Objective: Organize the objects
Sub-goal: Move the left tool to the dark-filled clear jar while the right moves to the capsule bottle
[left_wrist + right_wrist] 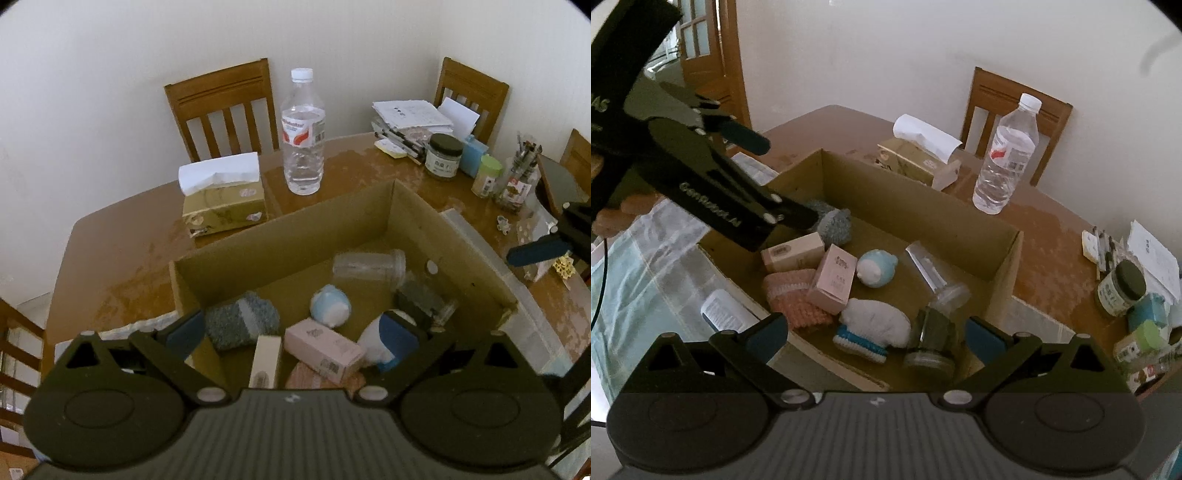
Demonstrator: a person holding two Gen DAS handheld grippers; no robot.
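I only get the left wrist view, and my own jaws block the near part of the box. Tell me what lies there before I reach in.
Observer: A pink knitted sock lies against the near wall of the box, touching the pink carton.
Operator: Now describe the white thing half hidden on the right.
Observer: It is a white sock with a blue striped cuff, lying flat beside a jar that is on its side.
Operator: Check outside the box on my left.
Observer: A white bottle lies on the cloth, just outside the box wall.
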